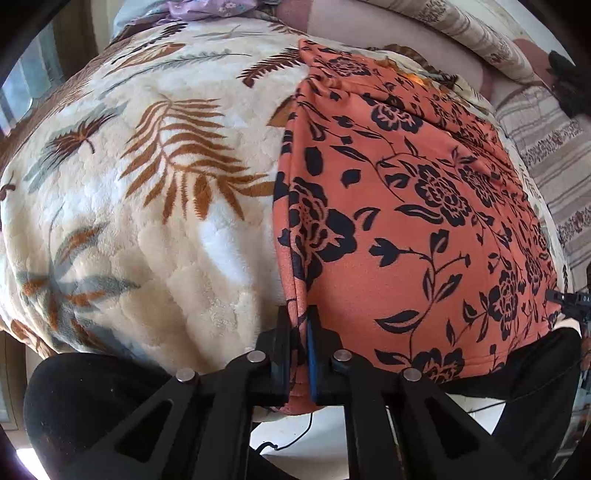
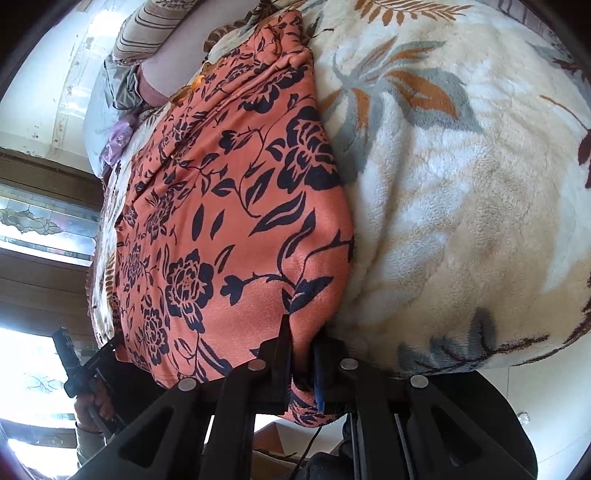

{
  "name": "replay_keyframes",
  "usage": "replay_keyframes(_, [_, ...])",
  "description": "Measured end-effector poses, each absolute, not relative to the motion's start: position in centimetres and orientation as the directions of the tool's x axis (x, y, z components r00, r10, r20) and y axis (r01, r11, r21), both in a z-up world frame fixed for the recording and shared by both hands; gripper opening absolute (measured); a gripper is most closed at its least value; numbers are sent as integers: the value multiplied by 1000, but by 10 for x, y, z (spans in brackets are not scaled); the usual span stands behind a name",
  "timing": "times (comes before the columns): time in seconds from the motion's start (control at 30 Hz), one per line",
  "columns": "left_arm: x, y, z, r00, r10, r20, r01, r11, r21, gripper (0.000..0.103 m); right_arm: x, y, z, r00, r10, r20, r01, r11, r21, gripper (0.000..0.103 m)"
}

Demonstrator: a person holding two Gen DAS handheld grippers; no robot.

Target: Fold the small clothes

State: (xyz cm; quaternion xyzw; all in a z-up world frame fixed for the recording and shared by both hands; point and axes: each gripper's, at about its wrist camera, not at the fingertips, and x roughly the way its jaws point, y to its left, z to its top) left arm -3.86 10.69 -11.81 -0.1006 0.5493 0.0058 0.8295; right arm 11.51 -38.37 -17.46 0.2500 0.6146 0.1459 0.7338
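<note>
Broad bare stretches of the cream fleece leaf-print blanket (image 1: 129, 221) (image 2: 461, 203) lie open beside the orange black-flowered garment (image 1: 406, 221) (image 2: 229, 221); striped beige pillows (image 1: 461, 26) (image 2: 147, 33) bound its far end.

Both pictures are bright with daylight. In the right wrist view the window (image 2: 40, 221) on the left glows white (too bright to see through). The fluffy blanket (image 1: 155, 229) has shiny white patches where the light hits it. Both views bulge like a ball, and the edges bend and go dark at the corners. The orange cloth (image 1: 406, 221) looks sharp in the middle.
</note>
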Motion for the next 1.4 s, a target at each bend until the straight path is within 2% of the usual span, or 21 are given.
replay_keyframes(0.1, [-30, 109, -91, 447, -133, -885, -97, 976, -195, 5, 115, -386, -165, 220, 556, -801, 94, 805, 585, 9])
replay_keyframes(0.23, [2, 122, -24, 563, -206, -800, -54, 957, -284, 5, 134, -396, -128, 314, 622, -717, 74, 737, 672, 9])
replay_keyframes(0.43, [133, 127, 47, 713, -234, -661, 43, 956, -292, 6, 253, -412, -54, 500, 643, -580, -51, 691, 721, 9])
replay_keyframes(0.53, [219, 132, 29, 735, -174, -656, -38, 954, -296, 16, 331, -420, -57, 547, 620, -562, -21, 682, 731, 13])
replay_keyframes(0.57, [248, 134, 8, 721, -141, -678, -78, 956, -282, 47, 360, -418, -75, 535, 589, -606, 6, 715, 700, 28])
replay_keyframes(0.6, [274, 133, -16, 695, -114, -710, -100, 963, -252, 74, 381, -415, -95, 511, 566, -646, 30, 740, 672, 65])
replay_keyframes(0.63, [294, 137, -48, 646, -86, -759, -127, 968, -218, 75, 395, -413, -116, 484, 544, -685, 61, 761, 646, 82])
replay_keyframes(0.67, [304, 142, -69, 592, -59, -804, -159, 969, -188, 74, 403, -414, -139, 472, 488, -734, 117, 791, 601, 84])
replay_keyframes(0.7, [309, 151, -87, 537, -32, -843, -198, 967, -163, 67, 400, -418, -157, 473, 456, -754, 174, 791, 587, 84])
replay_keyframes(0.73, [298, 161, -91, 546, -37, -837, -224, 956, -188, 65, 393, -421, -164, 487, 477, -732, 179, 766, 618, 83])
replay_keyframes(0.77, [286, 169, -89, 583, -47, -811, -241, 944, -227, 66, 381, -421, -167, 507, 502, -701, 151, 749, 646, 83])
replay_keyframes(0.87, [244, 177, -77, 639, -94, -763, -213, 932, -293, 67, 350, -409, -158, 518, 455, -725, 78, 819, 569, 83])
replay_keyframes(0.97, [234, 146, -92, 595, -152, -789, -131, 950, -282, 77, 350, -383, -165, 441, 455, -774, 9, 860, 511, 82])
replay_keyframes(1.0, [238, 129, -105, 550, -182, -815, -76, 961, -266, 77, 358, -369, -172, 400, 432, -808, -8, 884, 468, 70])
replay_keyframes(1.03, [246, 111, -118, 495, -198, -846, -23, 970, -241, 73, 363, -353, -179, 371, 380, -847, -25, 916, 400, 63])
replay_keyframes(1.07, [250, 98, -125, 484, -165, -860, -15, 980, -197, 62, 367, -343, -178, 365, 343, -865, -38, 934, 354, 51])
replay_keyframes(1.1, [253, 91, -120, 501, -145, -853, -13, 984, -175, 22, 370, -336, -173, 347, 342, -873, -46, 936, 348, 26])
replay_keyframes(1.13, [260, 91, -111, 477, -135, -868, -42, 984, -176, 14, 369, -331, -165, 341, 350, -873, -44, 933, 357, 26])
replay_keyframes(1.2, [260, 98, -79, 512, -149, -846, -78, 973, -218, 13, 361, -322, -132, 378, 314, -871, -82, 948, 306, 25])
replay_keyframes(1.27, [244, 97, -45, 563, -151, -813, -50, 975, -216, 13, 345, -324, -89, 428, 339, -838, -108, 939, 325, 24])
replay_keyframes(1.4, [176, 100, 2, 624, -171, -762, -8, 974, -225, 14, 292, -335, -43, 470, 356, -807, -124, 933, 339, 24])
